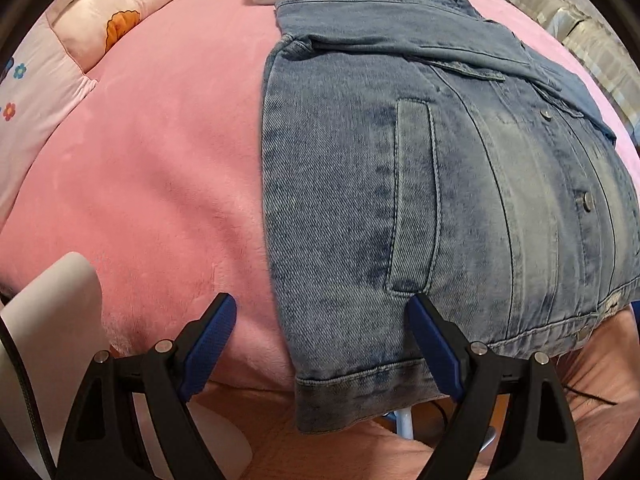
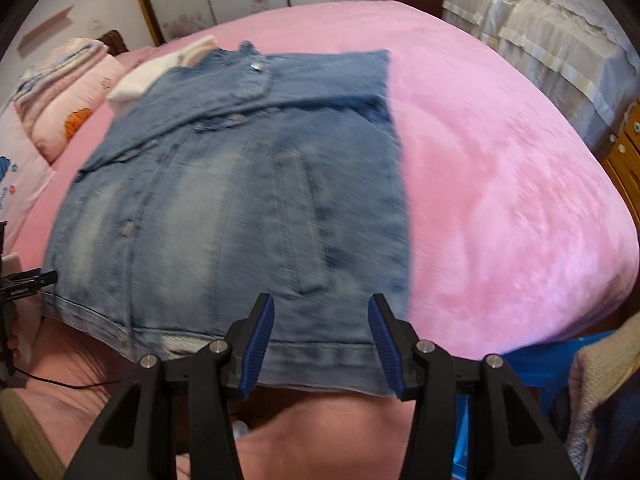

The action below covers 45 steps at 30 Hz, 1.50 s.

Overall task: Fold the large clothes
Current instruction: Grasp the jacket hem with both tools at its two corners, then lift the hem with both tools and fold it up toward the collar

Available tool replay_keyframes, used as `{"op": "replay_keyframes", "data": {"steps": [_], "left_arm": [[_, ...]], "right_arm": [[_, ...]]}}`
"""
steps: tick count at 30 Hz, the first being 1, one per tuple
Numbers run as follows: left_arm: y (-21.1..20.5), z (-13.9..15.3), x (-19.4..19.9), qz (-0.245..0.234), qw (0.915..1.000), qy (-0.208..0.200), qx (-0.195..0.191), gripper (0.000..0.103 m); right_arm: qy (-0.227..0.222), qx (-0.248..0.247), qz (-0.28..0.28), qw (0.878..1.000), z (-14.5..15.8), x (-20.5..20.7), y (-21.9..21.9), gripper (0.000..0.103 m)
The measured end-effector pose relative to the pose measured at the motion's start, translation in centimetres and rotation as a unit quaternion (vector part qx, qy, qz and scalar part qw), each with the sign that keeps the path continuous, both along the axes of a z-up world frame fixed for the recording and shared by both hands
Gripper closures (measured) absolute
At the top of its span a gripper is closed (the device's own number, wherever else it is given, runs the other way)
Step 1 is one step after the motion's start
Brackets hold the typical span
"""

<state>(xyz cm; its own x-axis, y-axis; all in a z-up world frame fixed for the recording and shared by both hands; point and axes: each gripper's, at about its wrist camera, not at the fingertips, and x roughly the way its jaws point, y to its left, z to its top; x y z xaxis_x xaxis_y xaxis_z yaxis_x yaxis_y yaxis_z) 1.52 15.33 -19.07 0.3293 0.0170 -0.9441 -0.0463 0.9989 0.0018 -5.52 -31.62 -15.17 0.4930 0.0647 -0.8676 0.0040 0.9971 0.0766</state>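
Both wrist cameras looked steeply down from the bed's [image 1: 160,184] near edge, close above the denim jacket's [image 1: 400,200] hem. The left view sat over its left corner, the right over its right; the 2 views shared the jacket.

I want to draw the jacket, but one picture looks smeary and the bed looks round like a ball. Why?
Right wrist view: the denim jacket is smeared by motion blur, though the gripper's own fingers stay sharp. Left wrist view: the jacket is crisp, stitches and buttons clear. Both views: the fisheye lens bulges the pink bed and darkens the corners.
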Motion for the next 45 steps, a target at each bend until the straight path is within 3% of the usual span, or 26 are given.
{"op": "replay_keyframes", "data": {"steps": [4, 10, 15, 19, 24, 27, 30, 32, 33, 34, 35, 37, 40, 45], "left_arm": [[0.5, 0.0, -0.3, 0.001, 0.9999, 0.010, -0.013, 0.016], [1.7, -0.9, -0.2, 0.008, 0.9986, 0.033, -0.040, 0.010], [2.3, -1.5, 0.3, 0.013, 0.9975, 0.046, -0.051, 0.004], [2.3, -2.3, 0.9, 0.009, 0.9971, 0.055, -0.052, 0.001], [1.9, -3.0, 1.6, 0.011, 0.9967, 0.061, -0.053, 0.000], [1.1, -3.1, 2.1, 0.012, 0.9969, 0.062, -0.047, 0.001], [-0.1, -2.4, 1.9, 0.001, 0.9973, 0.055, -0.049, 0.027], [-1.2, -1.8, 1.8, -0.010, 0.9973, 0.051, -0.052, 0.056], [-1.5, -1.5, 1.8, -0.012, 0.9975, 0.049, -0.049, 0.064], [-1.9, -1.1, 1.8, -0.008, 0.9981, 0.046, -0.039, 0.081], [-1.9, -0.8, 1.9, 0.000, 0.9982, 0.048, -0.037, 0.088], [-0.9, -0.2, 2.4, 0.032, 0.9952, 0.058, -0.072, 0.095], [1.3, 0.6, 2.8, 0.079, 0.9822, 0.071, -0.155, 0.097], [2.1, 4.2, 3.7, 0.089, 0.9669, 0.047, -0.235, 0.098]], "right_arm": [[0.026, 0.011, -0.024, 0.999, -2.1, 0.4, -2.6, 0.053], [0.060, 0.078, -0.021, 0.995, -5.7, 1.1, -4.4, 0.053], [0.059, 0.103, -0.011, 0.993, -6.4, 1.6, -4.7, 0.054], [0.058, 0.122, 0.014, 0.991, -6.3, 1.4, -4.8, 0.067], [0.066, 0.146, 0.013, 0.987, -6.8, 1.5, -5.6, 0.064], [0.062, 0.133, 0.016, 0.989, -6.8, 1.3, -5.3, 0.064], [0.060, 0.114, 0.020, 0.991, -6.5, 1.6, -4.6, 0.068], [0.058, 0.097, 0.028, 0.993, -6.0, 1.8, -3.8, 0.074], [0.058, 0.082, 0.034, 0.994, -5.6, 1.9, -3.2, 0.079], [0.058, 0.072, 0.037, 0.995, -5.3, 1.9, -2.9, 0.081], [0.058, 0.065, 0.040, 0.995, -5.0, 1.9, -2.6, 0.082], [0.057, 0.068, 0.040, 0.995, -4.2, 1.8, -2.6, 0.083], [0.038, 0.125, 0.029, 0.991, -2.0, 1.5, -3.8, 0.084], [-0.023, 0.183, 0.036, 0.982, 3.5, 2.0, -4.1, 0.085]]}}
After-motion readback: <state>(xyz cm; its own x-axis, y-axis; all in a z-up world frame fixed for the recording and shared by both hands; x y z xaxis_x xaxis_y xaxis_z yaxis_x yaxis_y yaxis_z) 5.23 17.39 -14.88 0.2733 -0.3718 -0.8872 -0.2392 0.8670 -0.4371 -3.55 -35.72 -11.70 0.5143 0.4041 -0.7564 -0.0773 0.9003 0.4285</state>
